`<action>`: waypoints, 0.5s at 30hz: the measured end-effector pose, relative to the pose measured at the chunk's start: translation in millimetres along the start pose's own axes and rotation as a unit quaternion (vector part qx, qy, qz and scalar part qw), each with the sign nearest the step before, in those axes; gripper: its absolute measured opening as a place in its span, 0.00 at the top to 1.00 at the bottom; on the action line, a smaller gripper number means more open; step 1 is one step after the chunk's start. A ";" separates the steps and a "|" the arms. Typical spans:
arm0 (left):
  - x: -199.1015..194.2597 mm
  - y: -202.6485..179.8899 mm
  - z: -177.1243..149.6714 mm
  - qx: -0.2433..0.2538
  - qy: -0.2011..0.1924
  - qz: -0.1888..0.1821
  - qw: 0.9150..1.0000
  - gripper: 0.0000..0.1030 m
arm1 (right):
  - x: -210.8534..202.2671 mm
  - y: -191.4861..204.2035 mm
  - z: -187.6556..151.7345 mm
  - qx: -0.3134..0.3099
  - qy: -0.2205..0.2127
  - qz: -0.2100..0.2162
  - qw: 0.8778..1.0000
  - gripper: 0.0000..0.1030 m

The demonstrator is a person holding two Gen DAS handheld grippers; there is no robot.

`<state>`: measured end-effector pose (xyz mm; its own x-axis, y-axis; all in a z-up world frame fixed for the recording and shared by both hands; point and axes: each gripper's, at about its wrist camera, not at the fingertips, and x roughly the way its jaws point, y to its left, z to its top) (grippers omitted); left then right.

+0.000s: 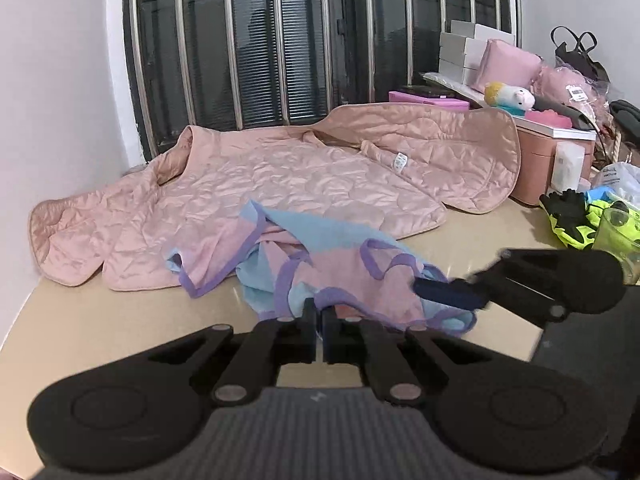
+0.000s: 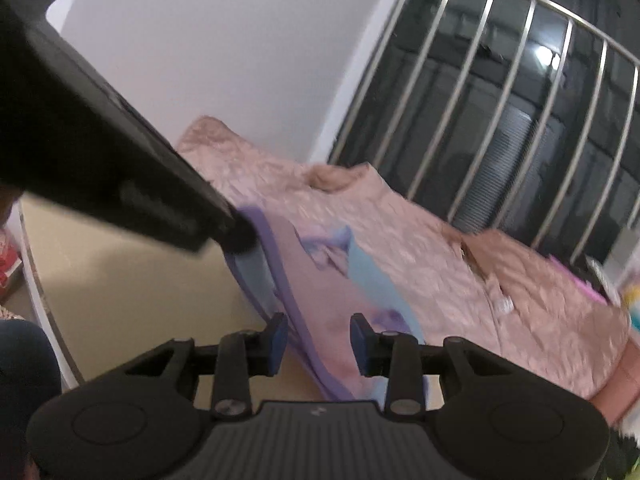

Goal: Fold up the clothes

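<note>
Left gripper (image 1: 320,330) has its fingers pinched on the purple hem of the top (image 1: 320,264), lifting that edge to spread it. Right gripper (image 2: 319,344), fingers spread, straddles another hem without gripping. The top lies crumpled on the counter (image 1: 100,320), overlapping the jacket (image 1: 280,176); long axis unclear.

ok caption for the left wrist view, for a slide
Left gripper shut on the pink-and-blue purple-trimmed knit garment lying over a quilted pink jacket on the beige table.

small garment (image 1: 320,264) lies partly on quilted jacket (image 1: 280,176) (boxes (image 1: 472,52) right).
</note>
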<state>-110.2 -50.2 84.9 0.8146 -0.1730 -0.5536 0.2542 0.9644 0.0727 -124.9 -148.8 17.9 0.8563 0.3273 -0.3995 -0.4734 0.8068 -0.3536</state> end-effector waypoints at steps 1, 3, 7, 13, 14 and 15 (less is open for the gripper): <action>-0.1 0.3 -0.8 0.001 0.002 -0.001 1.000 0.98 | 1.7 3.0 3.9 -0.005 -0.007 0.004 1.000 0.67; -1.0 0.4 -2.3 0.003 0.003 0.002 1.000 0.98 | 5.7 6.8 8.3 -0.009 -0.012 -0.001 1.000 0.68; -7.5 4.9 -2.2 -0.001 -0.001 0.005 1.000 0.98 | 17.7 7.9 3.2 -0.025 0.008 -0.045 0.999 0.67; -16.1 15.2 -0.9 -0.005 -0.008 0.012 1.000 0.98 | 25.5 -10.8 -15.4 -0.002 0.063 -0.094 0.994 0.68; -16.5 16.9 -1.3 -0.008 -0.008 0.011 1.000 0.98 | 23.6 -14.4 -19.2 0.001 0.067 -0.101 0.993 0.68; -16.8 17.9 -1.9 -0.009 -0.007 0.012 1.000 0.98 | 21.8 -18.1 -23.0 0.005 0.071 -0.108 0.992 0.68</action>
<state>-120.4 -29.7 93.9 0.8279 -0.1528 -0.5397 0.2256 0.9716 0.0710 -102.5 -167.6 -3.8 0.8998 0.0747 -0.4299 -0.2793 0.8555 -0.4360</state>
